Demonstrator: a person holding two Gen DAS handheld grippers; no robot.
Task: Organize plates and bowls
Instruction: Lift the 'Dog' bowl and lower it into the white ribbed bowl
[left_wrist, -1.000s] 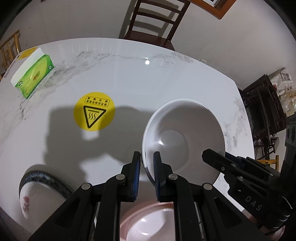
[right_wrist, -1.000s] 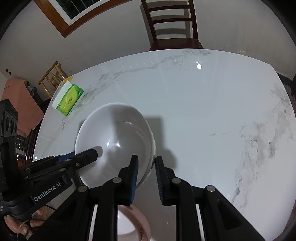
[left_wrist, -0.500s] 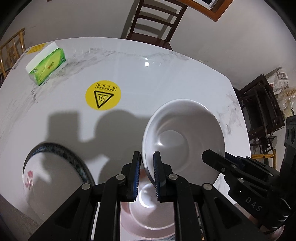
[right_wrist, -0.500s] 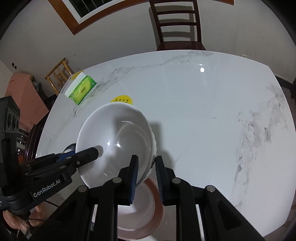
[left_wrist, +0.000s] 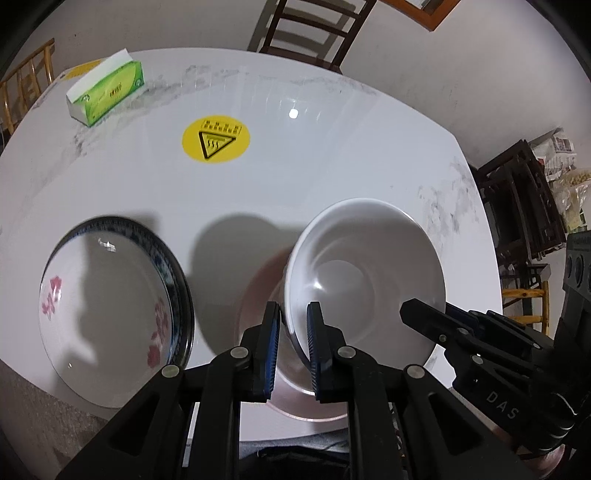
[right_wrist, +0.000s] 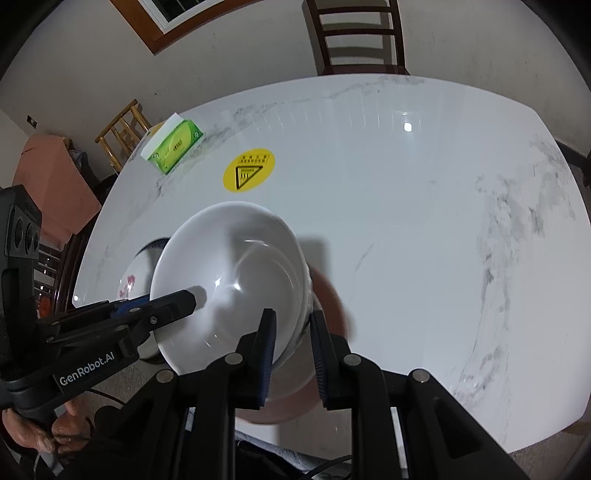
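Observation:
Both grippers hold one white bowl (left_wrist: 364, 273) by opposite rims, above the table. My left gripper (left_wrist: 293, 326) is shut on its left rim. My right gripper (right_wrist: 291, 332) is shut on its right rim; the bowl also shows in the right wrist view (right_wrist: 232, 280). A pink plate (left_wrist: 255, 295) lies on the table under the bowl; its edge shows in the right wrist view (right_wrist: 328, 291). A floral plate with a blue rim (left_wrist: 110, 314) lies left of it, partly seen in the right wrist view (right_wrist: 131, 280).
The white marble table (left_wrist: 332, 166) carries a yellow warning sticker (left_wrist: 216, 139) and a green tissue box (left_wrist: 107, 92) at the far left. A dark wooden chair (right_wrist: 360, 37) stands behind the table. The table's near edge runs just below the plates.
Both grippers have pulled back towards the near edge with the bowl. The floral plate and the pink plate have come much further into view beneath it.

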